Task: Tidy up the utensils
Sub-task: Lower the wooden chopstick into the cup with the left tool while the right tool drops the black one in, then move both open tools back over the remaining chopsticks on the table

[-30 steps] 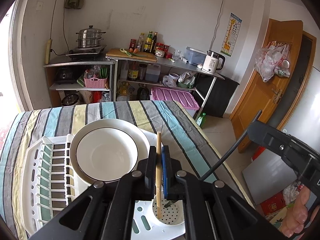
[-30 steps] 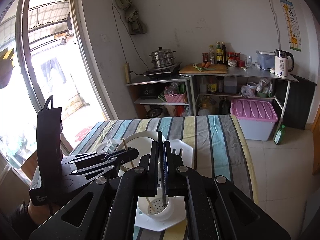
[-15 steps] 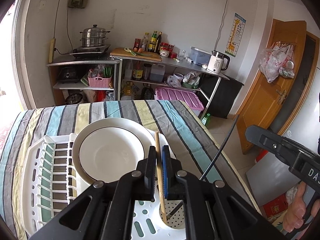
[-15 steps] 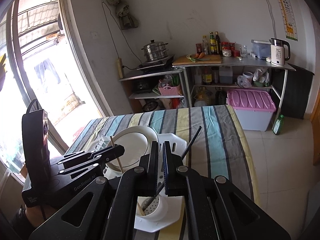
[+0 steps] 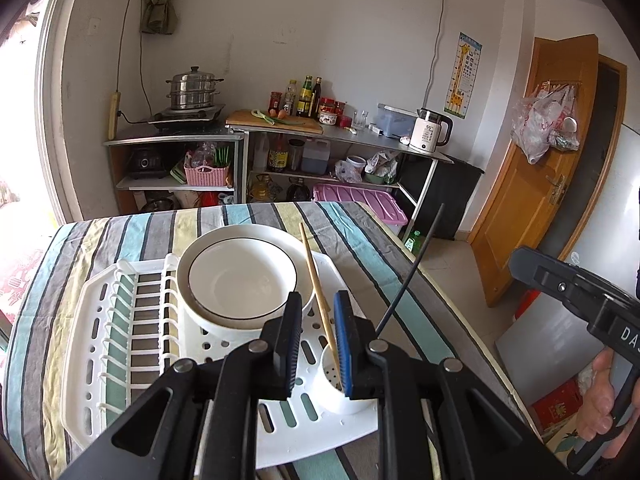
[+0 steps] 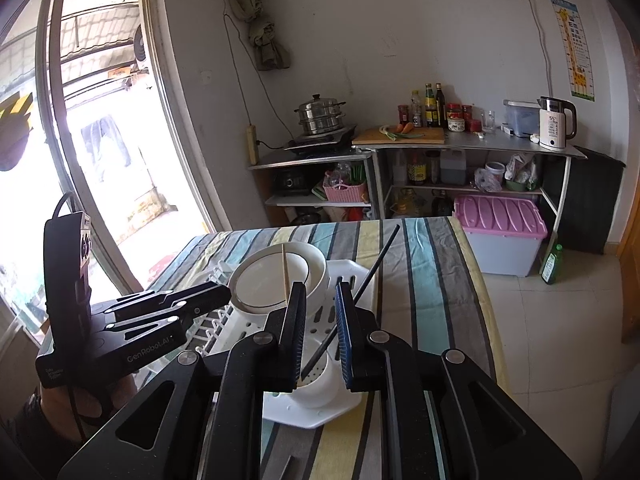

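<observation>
Both fingers parted, releasing wooden chopstick [image 5: 316,284], black chopstick [image 6: 372,268].

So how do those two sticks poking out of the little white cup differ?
The wooden chopstick is pale tan; the black chopstick is dark. In the left wrist view the wooden one leans left toward the bowl, the black one leans right over the striped cloth. Both stand tip-down in the cup, with neither gripper holding them.
</observation>
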Demonstrator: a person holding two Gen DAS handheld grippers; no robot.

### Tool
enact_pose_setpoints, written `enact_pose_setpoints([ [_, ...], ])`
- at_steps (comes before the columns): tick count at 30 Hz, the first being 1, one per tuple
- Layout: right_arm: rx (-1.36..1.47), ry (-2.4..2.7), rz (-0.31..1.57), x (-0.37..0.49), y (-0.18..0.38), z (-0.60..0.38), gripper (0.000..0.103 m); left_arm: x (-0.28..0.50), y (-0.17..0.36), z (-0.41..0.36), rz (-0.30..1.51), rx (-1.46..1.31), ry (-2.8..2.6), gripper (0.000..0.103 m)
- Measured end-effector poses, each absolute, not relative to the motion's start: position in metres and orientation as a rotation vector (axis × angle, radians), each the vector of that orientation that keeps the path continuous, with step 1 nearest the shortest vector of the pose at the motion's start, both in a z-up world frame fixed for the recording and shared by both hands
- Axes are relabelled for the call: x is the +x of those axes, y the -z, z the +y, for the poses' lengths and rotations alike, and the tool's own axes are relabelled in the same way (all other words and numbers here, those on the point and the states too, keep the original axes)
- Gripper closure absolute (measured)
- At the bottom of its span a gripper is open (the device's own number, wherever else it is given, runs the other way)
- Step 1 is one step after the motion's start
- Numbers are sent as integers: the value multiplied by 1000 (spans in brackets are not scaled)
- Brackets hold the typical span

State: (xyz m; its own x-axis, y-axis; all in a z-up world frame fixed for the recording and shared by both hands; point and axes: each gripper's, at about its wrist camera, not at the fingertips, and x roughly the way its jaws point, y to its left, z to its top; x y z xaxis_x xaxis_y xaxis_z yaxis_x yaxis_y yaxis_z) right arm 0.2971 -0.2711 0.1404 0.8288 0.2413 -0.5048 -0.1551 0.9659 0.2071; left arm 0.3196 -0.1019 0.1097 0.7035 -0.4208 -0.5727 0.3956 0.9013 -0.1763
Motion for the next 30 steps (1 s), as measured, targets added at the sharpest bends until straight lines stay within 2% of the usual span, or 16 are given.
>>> enact_pose_setpoints([
  [16,109,-233,501,173,-109,-233,88,169,-106,-43,504,-32,410,86],
  [30,124,-259,597,123,-61,-217,87,109,-57,-8,551,-43,336,85],
])
